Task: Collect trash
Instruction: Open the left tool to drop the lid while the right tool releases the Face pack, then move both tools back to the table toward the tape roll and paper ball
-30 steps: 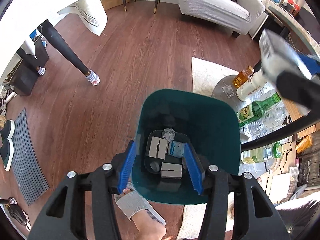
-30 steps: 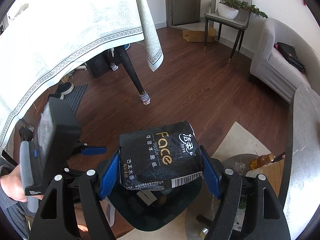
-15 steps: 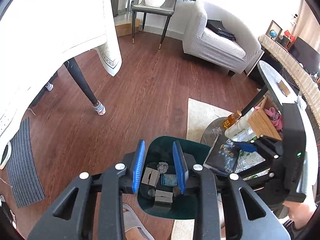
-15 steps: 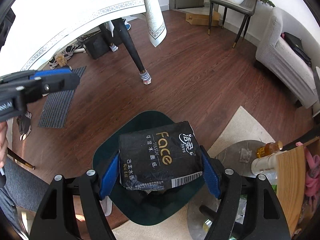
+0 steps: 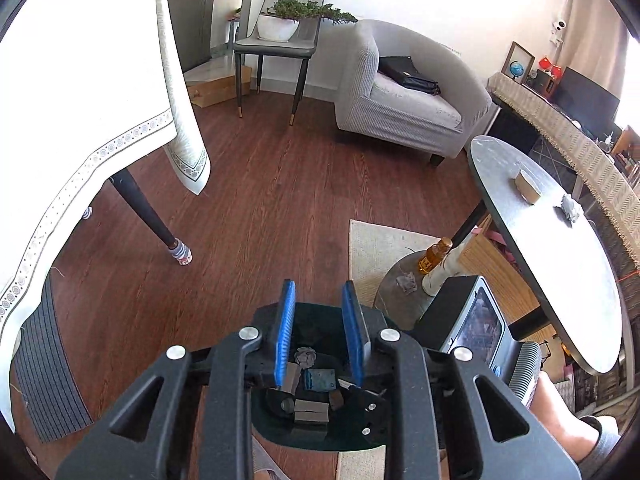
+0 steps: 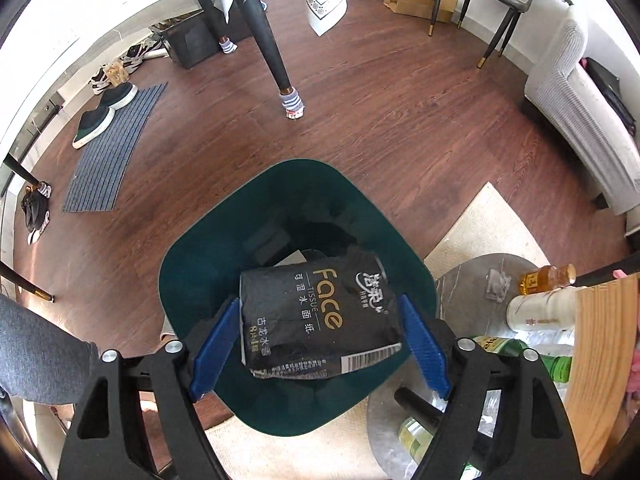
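A dark green trash bin (image 6: 208, 256) stands on the wood floor. My right gripper (image 6: 318, 304) hangs right over its mouth, jaws opening. The black "Face" tissue pack (image 6: 320, 316) lies between them, tilted into the bin, and both blue pads stand clear of its sides. In the left wrist view my left gripper (image 5: 318, 292) is higher above the same bin (image 5: 268, 420), its jaws closing to a narrow gap with nothing in it. Below it in the bin lie a crumpled paper ball (image 5: 305, 356), a blue packet (image 5: 320, 380) and small boxes.
A low round grey shelf (image 6: 464, 280) with bottles (image 6: 548, 278) and a crumpled tissue (image 6: 498, 284) sits right of the bin. A table leg in a striped sock (image 6: 290, 106), a doormat (image 6: 112, 148) with shoes, and an oval tabletop (image 5: 552, 240) surround it.
The left gripper rose away from the bin and its jaws narrowed. The right gripper came down over the bin, its jaws spread, and the tissue pack slipped free and tilted downward.
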Tool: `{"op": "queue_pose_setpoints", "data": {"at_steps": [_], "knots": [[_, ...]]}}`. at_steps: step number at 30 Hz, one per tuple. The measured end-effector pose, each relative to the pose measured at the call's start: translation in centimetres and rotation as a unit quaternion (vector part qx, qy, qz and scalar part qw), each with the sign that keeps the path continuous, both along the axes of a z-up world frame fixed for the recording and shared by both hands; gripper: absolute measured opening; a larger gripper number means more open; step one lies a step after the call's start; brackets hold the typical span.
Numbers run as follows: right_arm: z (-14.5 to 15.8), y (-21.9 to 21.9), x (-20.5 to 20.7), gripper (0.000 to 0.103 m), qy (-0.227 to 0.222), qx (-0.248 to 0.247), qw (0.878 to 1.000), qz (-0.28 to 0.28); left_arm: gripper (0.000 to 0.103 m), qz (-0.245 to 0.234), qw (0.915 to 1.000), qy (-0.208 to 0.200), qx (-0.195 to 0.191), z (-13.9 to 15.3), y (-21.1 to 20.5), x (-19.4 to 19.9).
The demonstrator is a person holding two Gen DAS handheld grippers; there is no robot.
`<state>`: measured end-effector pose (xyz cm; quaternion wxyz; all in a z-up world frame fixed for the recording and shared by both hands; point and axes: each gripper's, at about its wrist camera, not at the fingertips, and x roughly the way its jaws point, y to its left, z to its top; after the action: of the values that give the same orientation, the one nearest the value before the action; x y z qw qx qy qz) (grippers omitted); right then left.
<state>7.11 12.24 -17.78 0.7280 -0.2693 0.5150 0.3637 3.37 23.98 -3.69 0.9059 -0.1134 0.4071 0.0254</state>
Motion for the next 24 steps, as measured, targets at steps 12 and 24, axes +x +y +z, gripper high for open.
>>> {"op": "queue_pose_setpoints", "data": {"at_steps": [12,24], "knots": [[1.2,-1.1,-0.9,0.083,-0.011,-0.004,1.000,0.027,0.026,0.014,0.9991,-0.038,0.014,2.8,0.3,-0.2],[11.2,-2.9,-2.6,0.058,-0.079,0.112,0.989,0.056,0.028,0.012,0.9945,-0.099,0.030,7.1,-1.9,0.3]]}}
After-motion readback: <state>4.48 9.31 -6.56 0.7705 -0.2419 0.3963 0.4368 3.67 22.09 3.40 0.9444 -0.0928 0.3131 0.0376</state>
